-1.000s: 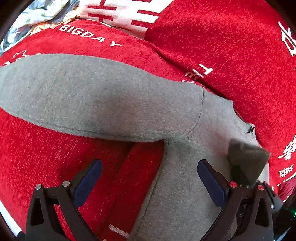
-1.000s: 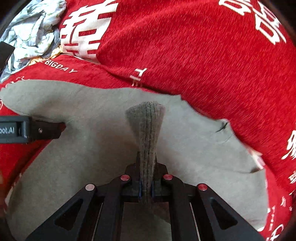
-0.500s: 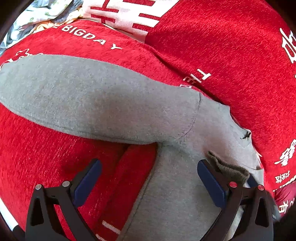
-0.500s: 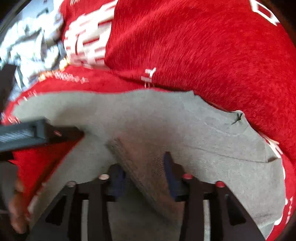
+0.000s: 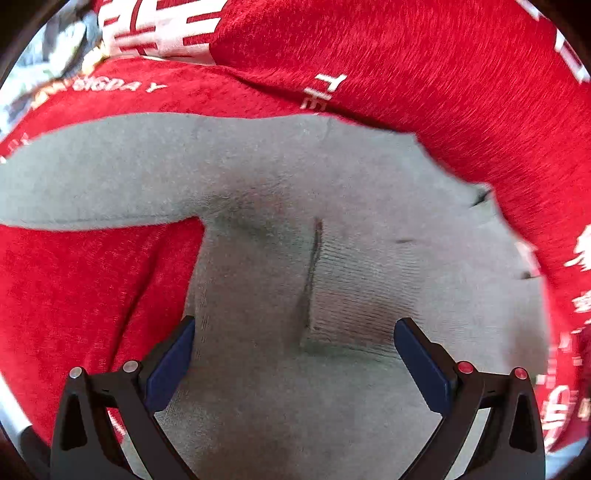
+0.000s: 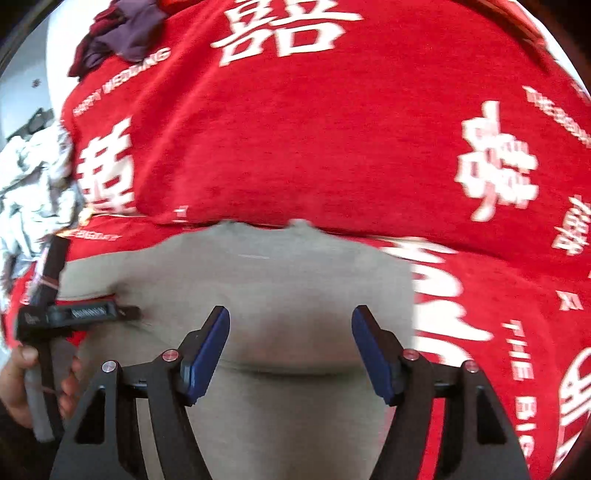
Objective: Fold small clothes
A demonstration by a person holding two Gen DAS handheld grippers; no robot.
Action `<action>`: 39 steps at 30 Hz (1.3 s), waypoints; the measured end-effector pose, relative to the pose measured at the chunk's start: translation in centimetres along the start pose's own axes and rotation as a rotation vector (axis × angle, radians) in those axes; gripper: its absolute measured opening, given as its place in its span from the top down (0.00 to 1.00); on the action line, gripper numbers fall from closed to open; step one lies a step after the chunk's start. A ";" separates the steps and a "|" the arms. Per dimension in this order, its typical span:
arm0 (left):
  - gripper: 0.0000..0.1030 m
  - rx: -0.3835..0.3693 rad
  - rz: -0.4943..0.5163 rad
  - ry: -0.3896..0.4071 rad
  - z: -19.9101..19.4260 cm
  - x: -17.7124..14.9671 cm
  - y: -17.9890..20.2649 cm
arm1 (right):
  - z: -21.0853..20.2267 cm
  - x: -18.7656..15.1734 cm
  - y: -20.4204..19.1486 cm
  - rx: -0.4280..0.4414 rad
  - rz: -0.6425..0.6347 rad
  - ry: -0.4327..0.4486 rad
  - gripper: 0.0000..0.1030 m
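A grey long-sleeved top [image 5: 280, 387] lies flat on a red cloth [image 5: 443, 92] with white lettering. One sleeve [image 5: 96, 184] stretches out to the left. The other sleeve is folded onto the body, its ribbed cuff [image 5: 354, 291] lying flat. My left gripper [image 5: 295, 363] hangs open just above the body with nothing between its fingers. In the right wrist view the top [image 6: 280, 273] fills the lower middle. My right gripper [image 6: 290, 350] is above it, its jaws opening, with nothing between them.
A crumpled pale pile of clothes [image 6: 33, 177] lies at the left edge of the red cloth [image 6: 332, 147], and dark purple garments [image 6: 118, 33] lie at the far left corner. A person's hand [image 6: 22, 380] holds the left gripper's handle.
My right gripper has let go of the ribbed cuff, which now lies flat on the body, and has pulled back and up. My left gripper has shifted right, over the body.
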State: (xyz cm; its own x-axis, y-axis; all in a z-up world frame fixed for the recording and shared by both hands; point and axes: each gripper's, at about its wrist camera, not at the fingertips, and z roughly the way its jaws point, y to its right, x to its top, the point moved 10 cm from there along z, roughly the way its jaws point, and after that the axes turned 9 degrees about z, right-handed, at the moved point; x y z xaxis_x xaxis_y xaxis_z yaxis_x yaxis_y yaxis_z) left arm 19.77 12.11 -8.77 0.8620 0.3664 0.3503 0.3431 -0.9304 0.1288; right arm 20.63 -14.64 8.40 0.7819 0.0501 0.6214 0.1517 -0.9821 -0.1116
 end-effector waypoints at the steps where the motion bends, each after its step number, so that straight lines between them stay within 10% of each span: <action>1: 0.00 0.050 0.025 -0.010 0.3 0.1 0.1 | -0.4 0.1 1.6 -0.042 -0.004 0.002 0.30; 7: 0.10 0.203 0.088 0.072 0.0 1.6 0.5 | 0.4 -1.4 9.5 -0.296 -0.119 -0.108 0.30; 14: 0.15 0.418 0.056 0.050 0.5 3.4 -4.3 | 6.6 -3.2 9.7 -0.251 -0.080 -0.186 0.30; 26: 0.13 -0.213 -0.053 -0.071 -1.7 -4.1 4.4 | 6.3 -1.9 8.6 -0.187 -0.043 -0.080 0.30; 33: 0.02 -0.357 -0.307 -0.060 -1.0 -1.9 4.9 | 5.8 -1.3 8.7 -0.156 -0.013 -0.061 0.30; 39: 0.05 -0.395 -0.316 -0.093 0.4 0.8 4.8 | 6.0 -1.3 8.5 -0.122 0.014 -0.048 0.30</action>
State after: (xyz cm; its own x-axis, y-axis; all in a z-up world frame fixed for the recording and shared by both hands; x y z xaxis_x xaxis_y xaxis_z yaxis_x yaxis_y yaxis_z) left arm 22.22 7.94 -8.28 0.7748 0.6126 0.1560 0.4405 -0.7002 0.5619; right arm 24.57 -22.00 2.01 0.8118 0.0423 0.5824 0.0683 -0.9974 -0.0227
